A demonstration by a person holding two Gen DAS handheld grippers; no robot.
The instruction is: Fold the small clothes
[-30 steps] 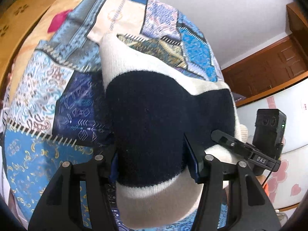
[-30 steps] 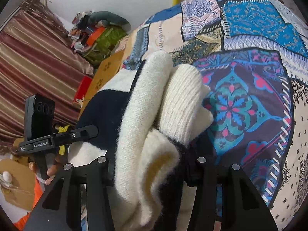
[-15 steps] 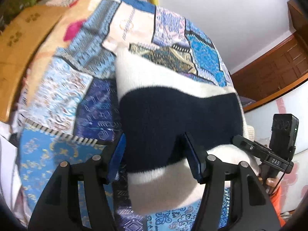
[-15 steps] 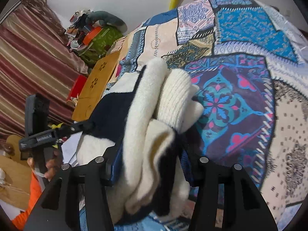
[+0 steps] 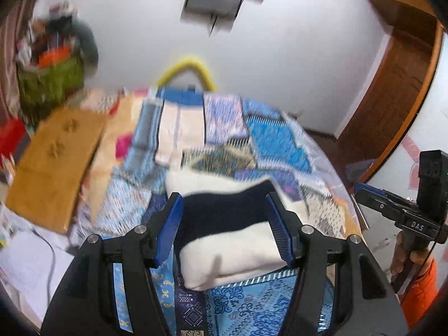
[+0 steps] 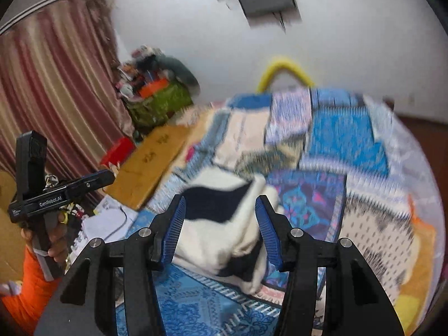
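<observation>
A patchwork bedspread (image 5: 274,137) was seen; on it a folded sweater (image 5: 232,240) was laid, framed by the spread left gripper (image 5: 224,226) and spread right gripper (image 6: 219,224).

Each camera sits behind its own gripper and looks forward along the two black fingers with blue pads. The left wrist view faces the folded cream and navy knitted garment (image 5: 224,224) on the blue patchwork bed cover (image 5: 252,302) from close by. The right wrist view looks at the same garment (image 6: 221,218) and cover (image 6: 196,302) from the other side, equally near. Both views share the yellow curved tube (image 5: 186,68) (image 6: 282,70) at the white wall.
</observation>
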